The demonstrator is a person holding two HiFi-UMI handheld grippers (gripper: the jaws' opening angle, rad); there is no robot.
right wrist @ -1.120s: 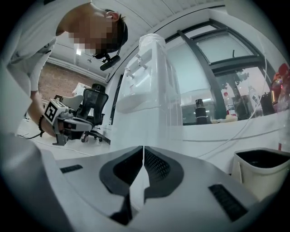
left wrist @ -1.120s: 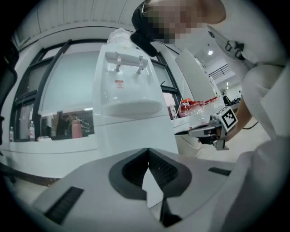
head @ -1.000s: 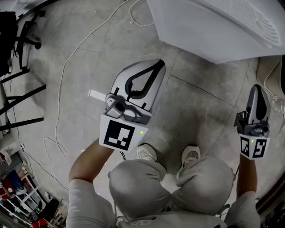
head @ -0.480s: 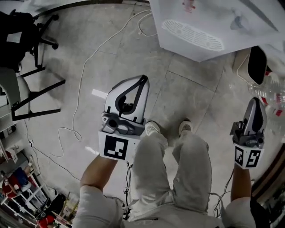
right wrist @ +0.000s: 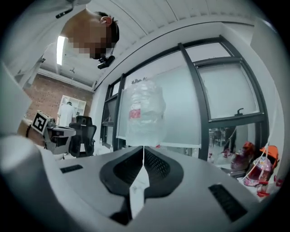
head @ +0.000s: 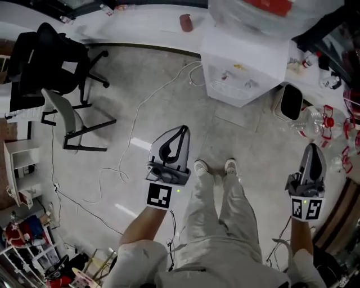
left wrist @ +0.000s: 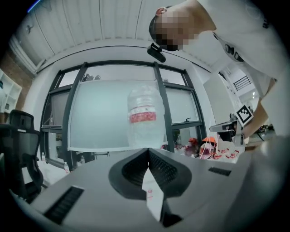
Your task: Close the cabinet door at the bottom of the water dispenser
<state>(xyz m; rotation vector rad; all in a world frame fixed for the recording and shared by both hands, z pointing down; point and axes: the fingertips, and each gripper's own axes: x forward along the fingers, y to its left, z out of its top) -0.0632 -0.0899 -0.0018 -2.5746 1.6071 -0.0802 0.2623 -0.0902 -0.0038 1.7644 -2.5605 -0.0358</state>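
The white water dispenser (head: 247, 67) stands at the top of the head view with a clear water bottle (head: 264, 11) on top. From this steep angle its lower front is foreshortened and I cannot make out the cabinet door. My left gripper (head: 183, 129) is held over the floor, well short of the dispenser, jaws shut with nothing in them. My right gripper (head: 313, 147) is at the right, also shut and empty. In the left gripper view the closed left gripper (left wrist: 147, 149) points level at the bottle (left wrist: 145, 115). The right gripper (right wrist: 143, 147) faces the same bottle (right wrist: 144, 113).
A black office chair (head: 50, 56) and a grey chair (head: 67, 121) stand at the left. A white cable (head: 152, 95) runs over the concrete floor. A black bin (head: 291, 101) and several empty bottles (head: 326, 121) lie right of the dispenser. My feet (head: 214, 167) are between the grippers.
The person has risen from a crouch to standing. Both grippers have come up with them, still shut. The floor and the dispenser now look much farther away.
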